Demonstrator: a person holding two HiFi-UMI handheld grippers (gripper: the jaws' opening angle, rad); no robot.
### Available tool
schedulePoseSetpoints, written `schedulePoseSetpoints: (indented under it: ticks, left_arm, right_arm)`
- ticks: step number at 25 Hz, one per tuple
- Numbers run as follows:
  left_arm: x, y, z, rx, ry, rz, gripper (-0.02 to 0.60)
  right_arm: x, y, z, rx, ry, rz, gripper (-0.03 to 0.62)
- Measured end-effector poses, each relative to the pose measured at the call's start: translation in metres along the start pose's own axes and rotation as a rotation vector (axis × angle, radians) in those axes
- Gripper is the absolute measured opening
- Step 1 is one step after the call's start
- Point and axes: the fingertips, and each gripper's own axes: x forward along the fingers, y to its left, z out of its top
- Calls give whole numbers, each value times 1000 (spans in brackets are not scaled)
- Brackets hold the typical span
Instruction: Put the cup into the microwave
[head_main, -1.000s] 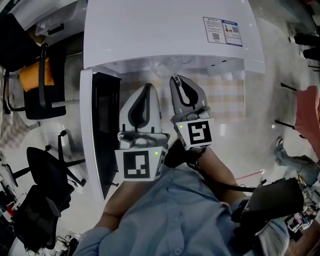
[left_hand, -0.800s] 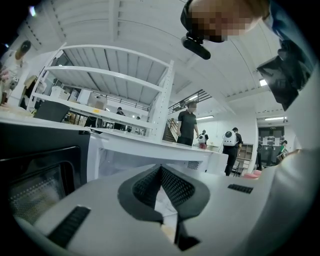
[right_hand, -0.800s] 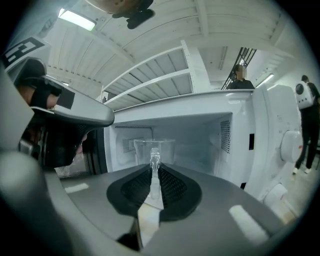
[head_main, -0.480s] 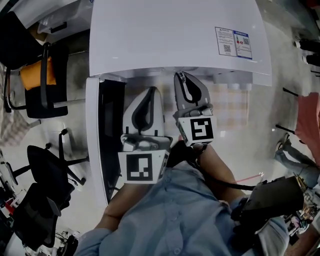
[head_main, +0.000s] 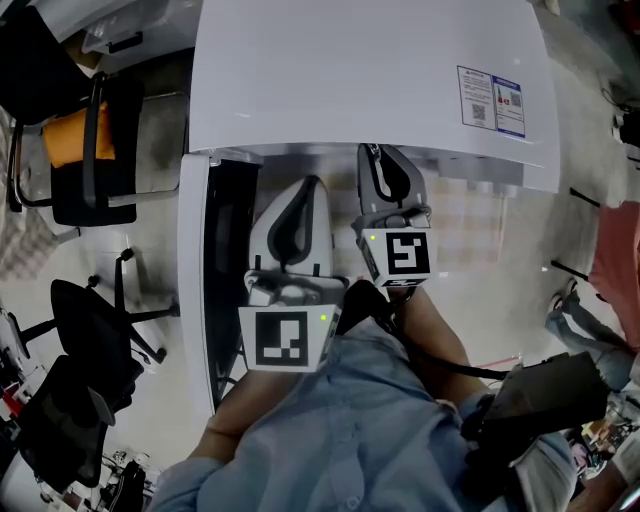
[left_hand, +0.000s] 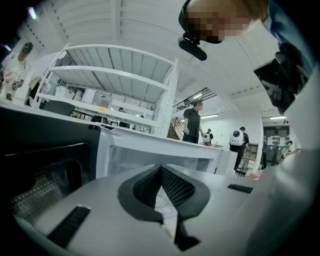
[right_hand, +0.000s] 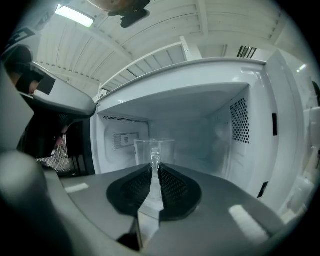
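A clear glass cup (right_hand: 155, 149) with a handle hangs upright in front of the open white microwave (head_main: 350, 80). My right gripper (right_hand: 154, 167) is shut on the cup's handle. Behind the cup I see the cavity (right_hand: 200, 115) with its vented side wall. In the head view the right gripper (head_main: 375, 152) has its tips at the microwave's front edge, and the cup is hidden there. My left gripper (head_main: 308, 185) stays beside it to the left, near the open door (head_main: 225, 270). Its jaws meet at the tips (left_hand: 161, 167) with nothing between them.
The dark-windowed door (left_hand: 40, 150) stands open at the left of the cavity. Black office chairs (head_main: 90, 160) stand on the floor to the left. A label (head_main: 492, 100) is stuck on the microwave's top. People (left_hand: 192, 120) and shelving show far behind.
The right gripper has moved forward with the cup, so its tips now reach under the microwave's front edge. The left gripper has kept its place beside the door.
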Motion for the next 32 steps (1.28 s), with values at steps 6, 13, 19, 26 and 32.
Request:
schedulePoseSetpoints:
  ticks: [6,13,19,26,32]
  left_arm:
    - [3,3,-2,2,6,8,6]
    - [3,5,-3,9,5,14,6]
    - [2,5,-2,14,-1,13,6]
    - [1,6,-3,15,3,21,6]
    - [0,5,-2,20,-3,28,6]
  right_arm:
    - [7,0,-1,-23,-18,9,28]
    - [7,1,-3,-48,-28,5,31]
    - [6,0,-5,-67,-19,-5,32]
    - [6,-2,-4,-63,-28,5,49]
    - [0,3,-2,-49,-34,20,121]
